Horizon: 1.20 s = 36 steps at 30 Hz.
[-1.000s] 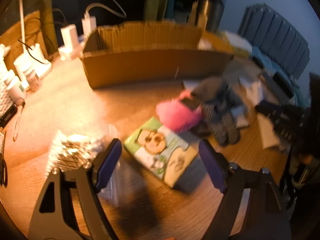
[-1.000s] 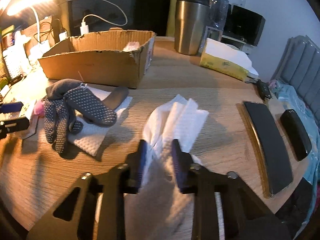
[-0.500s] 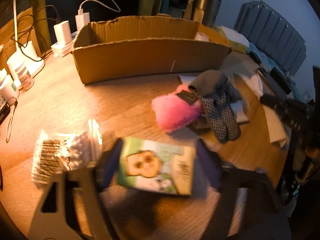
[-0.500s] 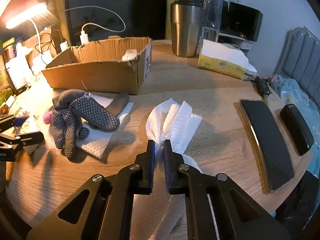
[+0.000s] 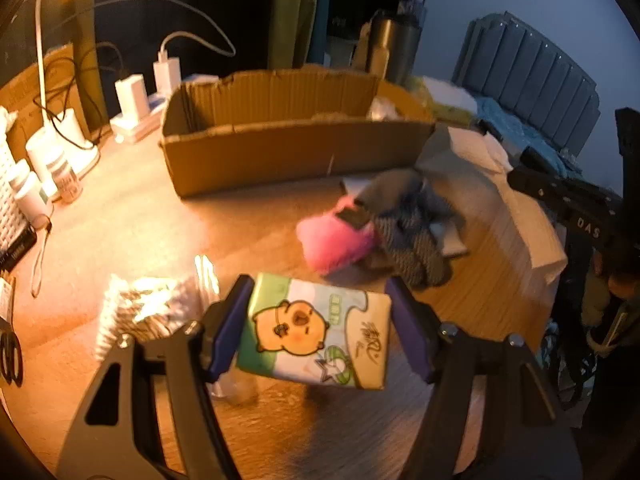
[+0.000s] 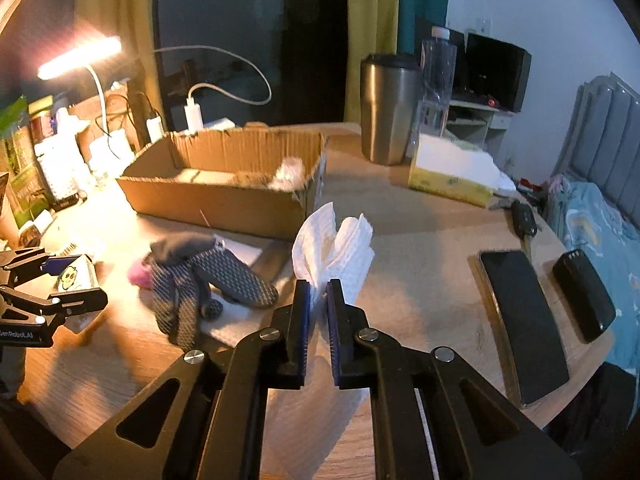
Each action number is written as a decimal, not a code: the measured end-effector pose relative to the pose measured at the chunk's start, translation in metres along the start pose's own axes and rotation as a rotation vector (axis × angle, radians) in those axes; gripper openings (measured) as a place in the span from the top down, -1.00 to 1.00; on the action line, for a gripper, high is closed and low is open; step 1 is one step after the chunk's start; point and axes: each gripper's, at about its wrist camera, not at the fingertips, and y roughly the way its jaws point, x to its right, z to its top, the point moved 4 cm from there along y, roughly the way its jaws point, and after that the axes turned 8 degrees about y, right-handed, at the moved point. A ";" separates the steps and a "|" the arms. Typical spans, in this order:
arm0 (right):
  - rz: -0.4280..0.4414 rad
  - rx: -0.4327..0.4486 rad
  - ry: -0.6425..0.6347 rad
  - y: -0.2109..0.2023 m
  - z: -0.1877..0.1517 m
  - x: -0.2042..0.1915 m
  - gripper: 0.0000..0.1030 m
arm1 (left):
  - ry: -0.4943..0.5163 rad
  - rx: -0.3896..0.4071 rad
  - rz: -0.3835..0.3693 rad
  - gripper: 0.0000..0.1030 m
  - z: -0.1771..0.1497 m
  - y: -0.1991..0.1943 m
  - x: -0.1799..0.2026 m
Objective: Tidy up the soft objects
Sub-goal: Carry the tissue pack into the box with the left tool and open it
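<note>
Left tool (image 5: 318, 326): clamped on a tissue pack (image 5: 320, 336), one purple pad against each short side; the pack looks raised off the tabletop (image 5: 132, 224), though blur makes that hard to confirm.
Tissue pack: green and white wrapper with an orange cartoon animal; also visible from the right wrist view between the left tool's fingers (image 6: 76, 278).
Right tool (image 6: 318, 300): closed tight on a white paper towel (image 6: 332, 244), pinching its gathered middle; the towel's upper folds fan out above the fingertips and the rest hangs below them towards the tabletop.
Cardboard box (image 6: 224, 204): open-topped, at the far side of the tabletop, with a small white crumpled item (image 6: 288, 174) in its right corner.
Grey dotted gloves (image 6: 200, 280): heaped on the tabletop in front of the box, lying partly over a flat white towel (image 6: 236, 322).
Pink fluffy item (image 5: 336, 242): touching the gloves on their left, in front of the box.
Cotton swab packet (image 5: 148, 310): clear packet on the tabletop just left of the left tool.
Steel tumbler (image 6: 386, 108): upright behind the box to the right, beside a yellow tissue box (image 6: 452, 176).
Phone (image 6: 524, 320): flat near the right edge of the tabletop, with a smaller dark case (image 6: 584, 294) beside it.
Desk lamp (image 6: 80, 58): lit, at the far left.
</note>
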 end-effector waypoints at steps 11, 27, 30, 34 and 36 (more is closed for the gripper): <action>0.062 0.098 0.021 -0.020 0.032 -0.002 0.81 | 0.005 0.101 0.017 -0.33 0.038 -0.027 -0.004; 0.162 0.144 0.046 -0.005 0.057 0.014 0.81 | -0.069 0.130 0.050 -0.33 0.094 -0.009 -0.015; 0.179 0.152 0.040 0.001 0.064 0.015 0.81 | -0.074 0.122 0.053 -0.33 0.104 0.002 -0.015; 0.206 0.162 0.044 0.008 0.073 0.018 0.81 | -0.073 0.112 0.060 -0.33 0.113 0.016 -0.013; 0.217 0.165 0.050 0.012 0.076 0.019 0.81 | -0.072 0.105 0.069 -0.33 0.118 0.025 -0.013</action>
